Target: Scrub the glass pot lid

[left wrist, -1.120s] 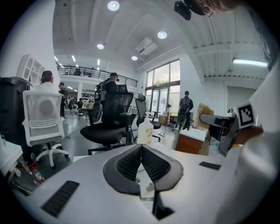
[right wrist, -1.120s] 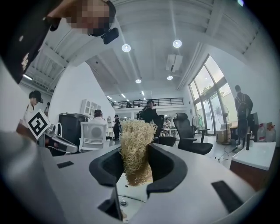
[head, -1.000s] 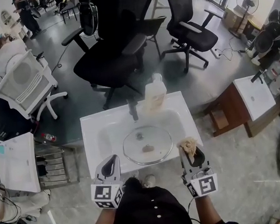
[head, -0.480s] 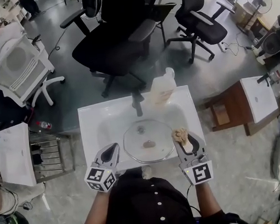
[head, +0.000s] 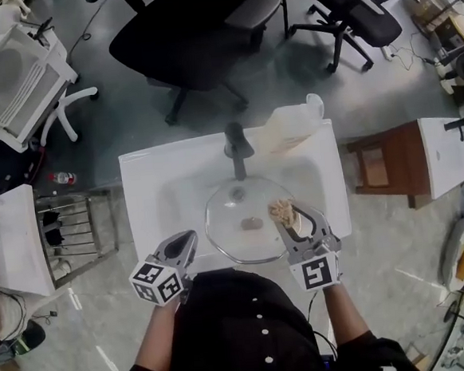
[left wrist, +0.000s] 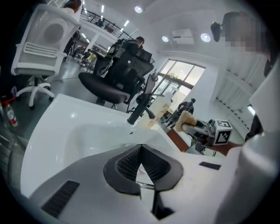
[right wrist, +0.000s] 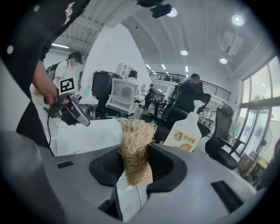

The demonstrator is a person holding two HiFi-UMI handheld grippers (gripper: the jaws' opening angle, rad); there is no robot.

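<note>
Glass lid (head: 228, 221) flat in sink (head: 141, 204). Right gripper (head: 292, 216) clamps loofah (head: 279, 210) over lid edge. Left gripper (head: 182, 242) closed, empty, near sink front. Risk: unheld lid slides or tilts under scrubbing; loofah slips out.

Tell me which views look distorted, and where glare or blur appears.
Head view: fairly sharp, mild bending at the edges, glass pot lid almost transparent. Left gripper view: strong fisheye, dark corners, glaring ceiling lamps. Right gripper view: same fisheye, scrubber sharp up close.
</note>
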